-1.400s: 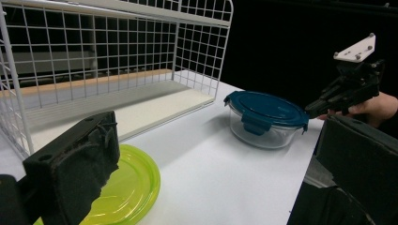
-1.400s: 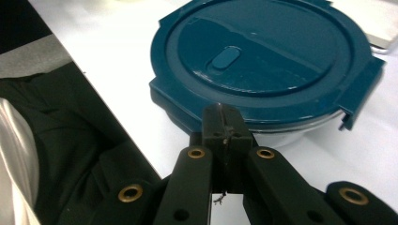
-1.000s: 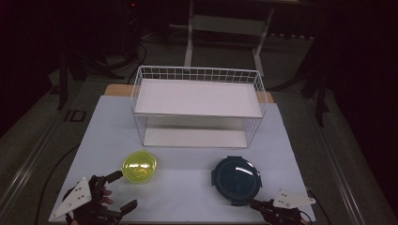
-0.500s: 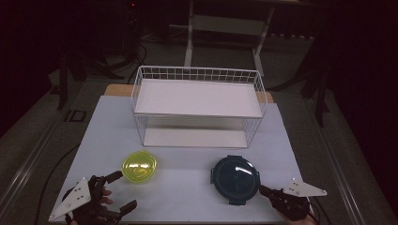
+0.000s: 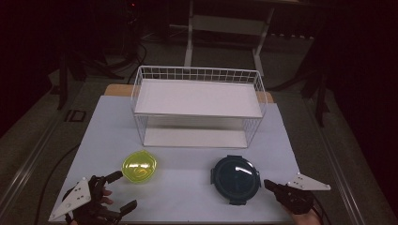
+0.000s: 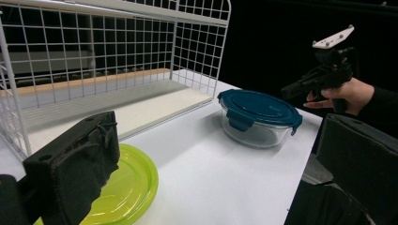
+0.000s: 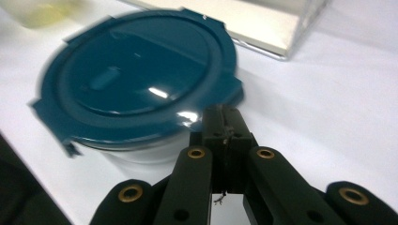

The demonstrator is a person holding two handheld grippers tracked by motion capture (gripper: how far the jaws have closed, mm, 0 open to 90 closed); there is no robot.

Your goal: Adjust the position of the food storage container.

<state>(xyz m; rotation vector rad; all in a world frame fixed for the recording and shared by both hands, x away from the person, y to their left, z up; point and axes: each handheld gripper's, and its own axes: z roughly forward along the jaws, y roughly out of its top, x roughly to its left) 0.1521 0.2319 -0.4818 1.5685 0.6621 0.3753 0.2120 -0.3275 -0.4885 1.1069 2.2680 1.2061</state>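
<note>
Round glass container with the dark teal clip-on lid (image 5: 236, 178) sits in the lower right of the high view, on the white table top (image 5: 187, 187), apart from everything around it; its lid is on and its clips look closed.

Going by size: the white wire two-tier shelf rack (image 5: 197, 108) fills the middle of the high view, both its boards bare. Below it, toward the lower left, lies the shallow yellow-green translucent plastic bowl (image 5: 139, 166), and the container lies level with it to the right.

The right gripper (image 5: 270, 184) is what has changed. A second ago it lay at the bottom edge of the high view, below the container; now it sits at the lower right, just beside the container's right rim, tip pointing at it. Its jaws are pressed together with nothing between them, as the right gripper view (image 7: 224, 123) shows, with the lid (image 7: 136, 75) close ahead of the tips. I cannot tell whether the tip touches the rim.

That suggests an approach to the container has begun, yet no hold is possible until the jaws spread.

The left gripper (image 5: 121, 190) has kept its place at the lower left, jaws spread wide and empty, near the bowl (image 6: 126, 187).
</note>
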